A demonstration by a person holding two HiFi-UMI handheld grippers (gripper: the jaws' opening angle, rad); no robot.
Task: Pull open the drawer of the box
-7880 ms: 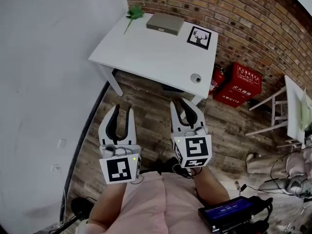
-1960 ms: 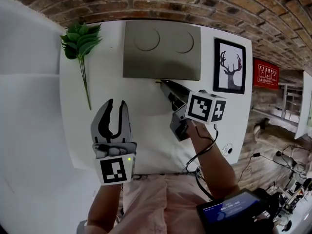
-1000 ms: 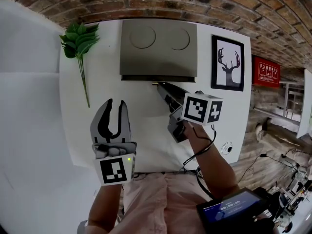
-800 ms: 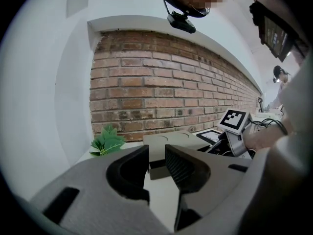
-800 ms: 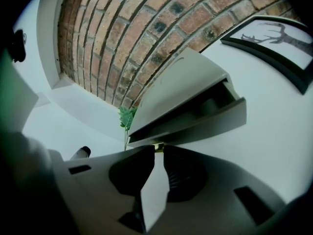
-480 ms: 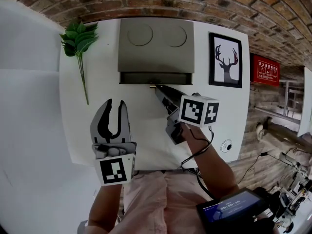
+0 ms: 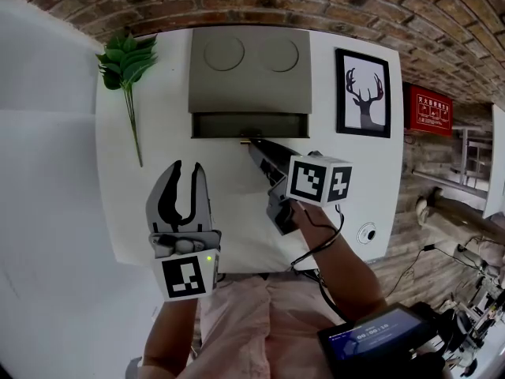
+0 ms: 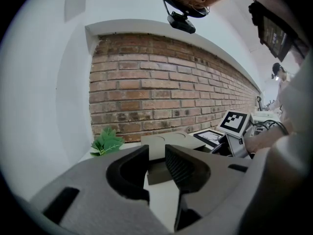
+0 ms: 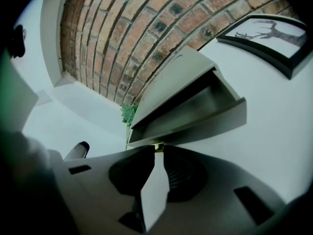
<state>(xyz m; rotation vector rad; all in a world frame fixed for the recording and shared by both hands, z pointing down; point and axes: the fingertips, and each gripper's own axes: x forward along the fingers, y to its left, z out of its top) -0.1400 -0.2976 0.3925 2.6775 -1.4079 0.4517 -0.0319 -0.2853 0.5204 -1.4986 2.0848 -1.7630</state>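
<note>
1. drawer point(image 7: 248, 125) first: it stands partly out of the front of the grey box point(image 7: 246, 65), and its dark inside shows as a narrow strip from above. the box sits at the far edge of the white table point(image 7: 170, 140), up against the brick wall point(image 7: 260, 2).
2. your right gripper point(image 9: 157, 151) comes in from the near right, and its jaws are pinched on the small brass knob point(image 7: 246, 140) at the middle of the drawer front. nothing else is between them.
3. your left gripper point(image 7: 188, 168) hangs over the near left part of the table, well apart from the box. its jaws are spread and hold nothing (in its own view the box only shows through the gap, far behind).
4. a green sprig point(image 7: 126, 58) lies at the far left of the table, beside the box, with its stem pointing toward you.
5. a framed deer picture point(image 7: 362, 91) sits just right of the box.
6. a small round fitting point(image 7: 367, 232) sits close to the table's near right corner, and a red case point(image 7: 427, 110) stands on the floor past the right edge.
</note>
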